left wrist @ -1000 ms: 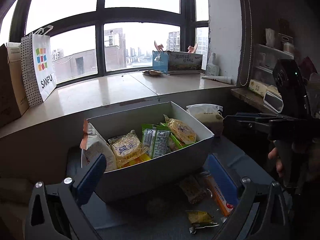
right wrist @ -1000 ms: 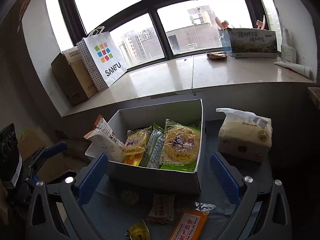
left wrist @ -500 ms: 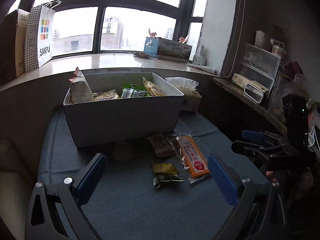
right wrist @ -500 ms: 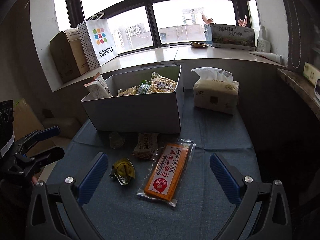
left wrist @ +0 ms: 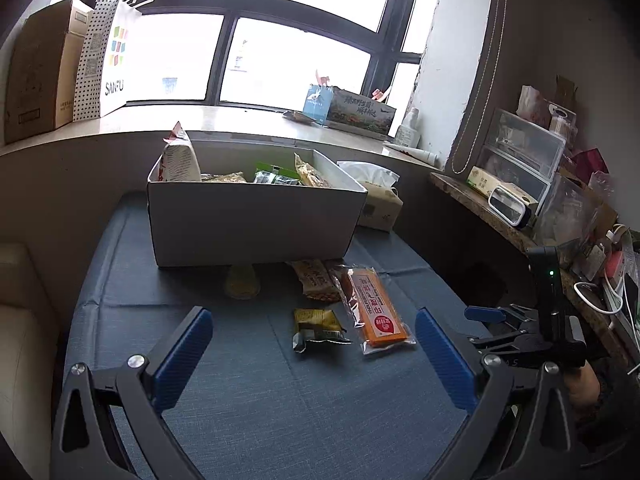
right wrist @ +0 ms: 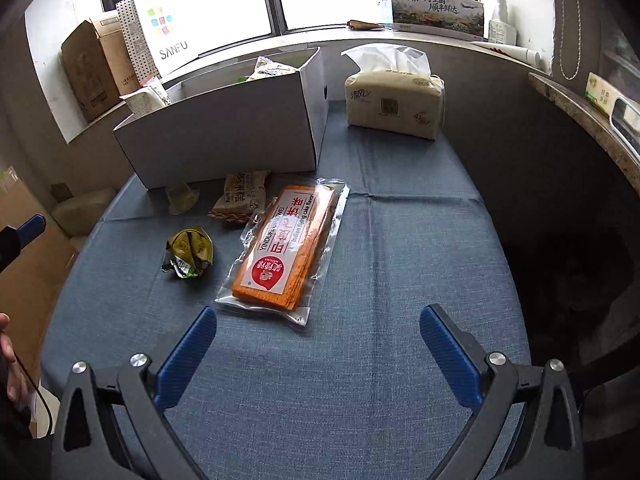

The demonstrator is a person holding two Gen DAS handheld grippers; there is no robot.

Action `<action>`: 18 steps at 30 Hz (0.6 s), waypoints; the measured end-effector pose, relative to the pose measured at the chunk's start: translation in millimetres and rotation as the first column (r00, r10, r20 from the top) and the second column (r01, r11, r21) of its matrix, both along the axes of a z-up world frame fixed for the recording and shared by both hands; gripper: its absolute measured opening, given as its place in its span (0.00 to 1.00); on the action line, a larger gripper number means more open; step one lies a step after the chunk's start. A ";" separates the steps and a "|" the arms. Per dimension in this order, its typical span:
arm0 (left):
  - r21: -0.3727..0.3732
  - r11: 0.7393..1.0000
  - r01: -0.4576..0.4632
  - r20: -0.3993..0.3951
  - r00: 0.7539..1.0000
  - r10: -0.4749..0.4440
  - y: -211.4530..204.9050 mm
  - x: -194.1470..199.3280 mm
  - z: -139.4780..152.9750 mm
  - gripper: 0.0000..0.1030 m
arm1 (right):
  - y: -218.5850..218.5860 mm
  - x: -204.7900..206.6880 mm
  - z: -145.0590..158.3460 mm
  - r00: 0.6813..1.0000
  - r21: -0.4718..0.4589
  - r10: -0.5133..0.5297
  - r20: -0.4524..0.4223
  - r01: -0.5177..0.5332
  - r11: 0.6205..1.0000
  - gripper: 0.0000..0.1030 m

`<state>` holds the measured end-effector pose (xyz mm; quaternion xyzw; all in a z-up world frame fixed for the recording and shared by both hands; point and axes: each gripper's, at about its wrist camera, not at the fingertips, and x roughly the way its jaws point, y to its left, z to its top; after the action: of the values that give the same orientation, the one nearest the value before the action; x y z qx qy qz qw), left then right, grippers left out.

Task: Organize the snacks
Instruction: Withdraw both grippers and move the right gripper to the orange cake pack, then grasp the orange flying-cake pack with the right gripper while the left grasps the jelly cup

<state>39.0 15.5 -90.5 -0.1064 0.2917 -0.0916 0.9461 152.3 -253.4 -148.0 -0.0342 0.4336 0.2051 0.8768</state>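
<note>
Blue-padded jaws of both grippers (left wrist: 314,352) (right wrist: 318,350) gape above table

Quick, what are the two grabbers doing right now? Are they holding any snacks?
Left gripper: jaws open, holding nothing.
Right gripper: jaws open, holding nothing.

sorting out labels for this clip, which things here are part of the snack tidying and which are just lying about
Part of the job:
white box with snacks already in it
orange cake packet
green wrapper snack
brown snack packet
small pale jelly cup
left tool and right tool, both open

Just lying about:
tissue pack
SANFU bag
cardboard box
printed box on the sill
</note>
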 end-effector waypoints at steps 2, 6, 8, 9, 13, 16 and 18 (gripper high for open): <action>0.002 1.000 -0.007 0.002 1.000 0.007 0.2 -2.2 0.6 1.00 | 7.9 7.0 -4.1 1.000 -0.017 0.007 -0.016 -0.007 1.000 1.00; 0.019 1.000 -0.014 0.005 1.000 0.014 -1.3 -4.3 0.9 1.00 | 28.9 27.1 -11.1 0.998 -0.027 0.012 -0.066 -0.013 1.000 1.00; 0.012 1.000 -0.010 0.003 1.000 0.010 -0.2 -4.6 -0.3 1.00 | 43.3 38.9 -15.4 0.997 -0.042 0.016 -0.075 -0.020 0.999 1.00; 0.011 1.000 -0.013 0.001 1.000 0.013 0.4 -4.6 -0.9 1.00 | 50.5 44.6 -17.3 0.997 -0.059 0.012 -0.074 -0.017 0.998 1.00; 0.008 1.000 -0.017 -0.006 1.000 0.017 1.7 -4.9 -3.0 1.00 | 77.3 73.1 -32.8 0.994 -0.139 -0.037 -0.099 0.023 0.990 1.00; 0.013 1.000 -0.021 -0.007 1.000 0.021 2.7 -5.5 -4.5 1.00 | 92.8 85.7 -42.8 0.992 -0.158 -0.037 -0.123 0.017 0.987 1.00; 0.011 1.000 -0.025 -0.014 1.000 0.025 4.4 -4.2 -7.1 1.00 | 102.5 86.5 -45.4 0.995 -0.193 -0.029 -0.098 0.009 0.981 1.00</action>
<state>34.7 19.9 -97.6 -0.1054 0.2977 -0.0774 0.9457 238.7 -150.9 -193.4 -0.1043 0.4954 0.1551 0.8483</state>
